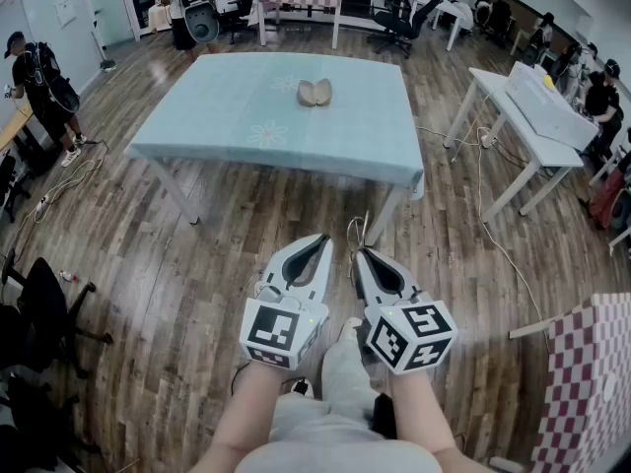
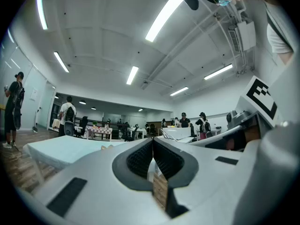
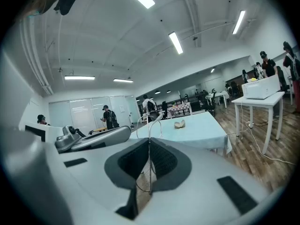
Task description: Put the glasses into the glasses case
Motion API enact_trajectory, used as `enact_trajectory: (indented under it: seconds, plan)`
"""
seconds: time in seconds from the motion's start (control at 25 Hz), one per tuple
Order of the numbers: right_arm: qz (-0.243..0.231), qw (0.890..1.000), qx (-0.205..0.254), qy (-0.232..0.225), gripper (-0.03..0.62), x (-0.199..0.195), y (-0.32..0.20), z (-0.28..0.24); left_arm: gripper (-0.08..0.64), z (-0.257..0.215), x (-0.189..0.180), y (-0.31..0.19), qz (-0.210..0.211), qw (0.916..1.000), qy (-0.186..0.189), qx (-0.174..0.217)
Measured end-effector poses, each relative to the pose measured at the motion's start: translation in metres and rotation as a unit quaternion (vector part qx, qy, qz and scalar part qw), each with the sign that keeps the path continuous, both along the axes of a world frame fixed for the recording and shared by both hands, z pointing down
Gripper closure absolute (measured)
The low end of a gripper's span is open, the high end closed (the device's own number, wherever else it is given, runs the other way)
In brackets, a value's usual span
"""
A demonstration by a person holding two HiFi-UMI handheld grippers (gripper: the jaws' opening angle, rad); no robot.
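The left gripper (image 2: pixel 153 143), jaws together, faces a table (image 2: pixel 56 152) bearing perhaps the glasses case (image 2: pixel 107 147).

A blue-clothed table (image 1: pixel 227 106) stands on the wooden floor (image 1: pixel 148 254) under ceiling strip lights (image 2: pixel 164 16).

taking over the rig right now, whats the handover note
Left gripper: jaws together, nothing in them, held out short of the table.
Right gripper: shut on the thin wire glasses, right beside the left one.
Glasses case: lying open toward the far side of the table's blue cloth, well ahead of both grippers.
Done: glasses are in hand.
Left: step up to the table, lay the glasses in the open case, let go; probably close the case afterwards.
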State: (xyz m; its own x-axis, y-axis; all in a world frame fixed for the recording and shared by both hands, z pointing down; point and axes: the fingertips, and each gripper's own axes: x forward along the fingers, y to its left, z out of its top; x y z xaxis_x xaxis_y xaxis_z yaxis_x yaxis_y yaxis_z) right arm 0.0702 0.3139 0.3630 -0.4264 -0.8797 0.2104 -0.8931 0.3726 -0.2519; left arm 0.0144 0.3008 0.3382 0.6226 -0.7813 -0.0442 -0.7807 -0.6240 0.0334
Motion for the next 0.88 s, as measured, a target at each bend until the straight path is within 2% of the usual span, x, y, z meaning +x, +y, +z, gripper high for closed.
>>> enact_trajectory:
  seconds: [0.12,0.44,0.64,0.88]
  plan:
    - [0.003,1.000,0.008,0.014,0.575,-0.014,0.021,-0.006,0.548,-0.006,-0.011,0.022,-0.004,0.9998,-0.014,0.013]
    - [0.010,0.998,0.045,0.054,0.575,-0.029,0.043,-0.019,0.548,-0.014,-0.026,0.043,-0.005,0.9996,-0.009,0.025]
    - [0.003,0.993,0.085,0.076,0.577,-0.035,0.036,-0.027,0.548,-0.017,-0.028,0.035,-0.005,0.9994,-0.006,0.033]
    - [0.000,0.993,0.079,0.084,0.577,-0.033,0.010,-0.028,0.548,-0.020,-0.027,0.009,-0.014,0.9994,0.000,0.032]
